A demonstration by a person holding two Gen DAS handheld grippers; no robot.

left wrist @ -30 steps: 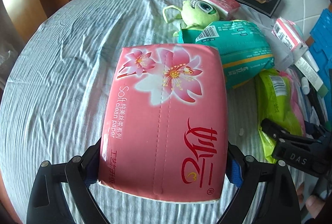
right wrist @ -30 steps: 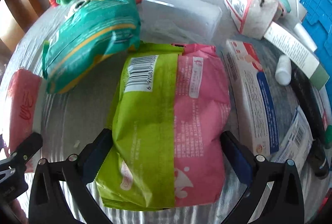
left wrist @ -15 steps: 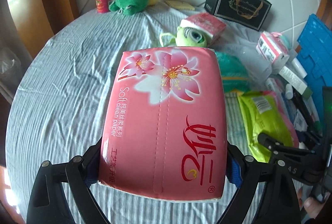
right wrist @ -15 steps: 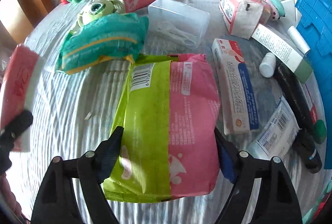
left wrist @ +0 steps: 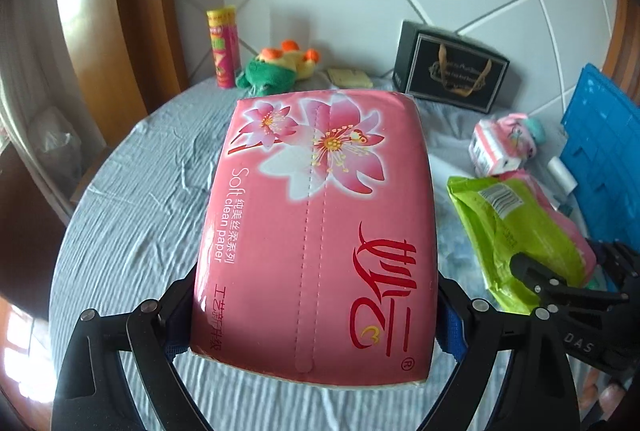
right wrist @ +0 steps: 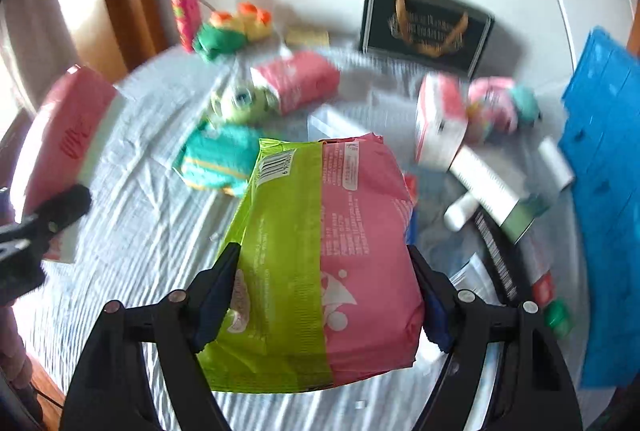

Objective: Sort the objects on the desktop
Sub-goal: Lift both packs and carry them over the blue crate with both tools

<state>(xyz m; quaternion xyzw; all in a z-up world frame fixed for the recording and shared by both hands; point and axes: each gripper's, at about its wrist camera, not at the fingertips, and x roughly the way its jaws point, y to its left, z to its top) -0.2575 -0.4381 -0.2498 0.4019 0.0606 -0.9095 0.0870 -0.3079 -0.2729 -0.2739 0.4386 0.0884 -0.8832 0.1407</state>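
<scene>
While your left gripper (left wrist: 314,315) clamps the pink tissue pack (left wrist: 320,231) and your right gripper (right wrist: 324,295) is closing on the green-pink pouch (right wrist: 320,255), both above the table's (left wrist: 132,231) near edge, most items along its far and right edges remain unsorted.

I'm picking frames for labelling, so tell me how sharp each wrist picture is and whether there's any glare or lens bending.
Left wrist view: sharp; the printing on the pink flowered tissue pack is readable, a light sheen lies on its wrapper, and fisheye bending curves the wall's tile lines. Right wrist view: the green and pink plastic pouch is fairly crisp, but everything behind it is motion-smeared, including the black gift box.
</scene>
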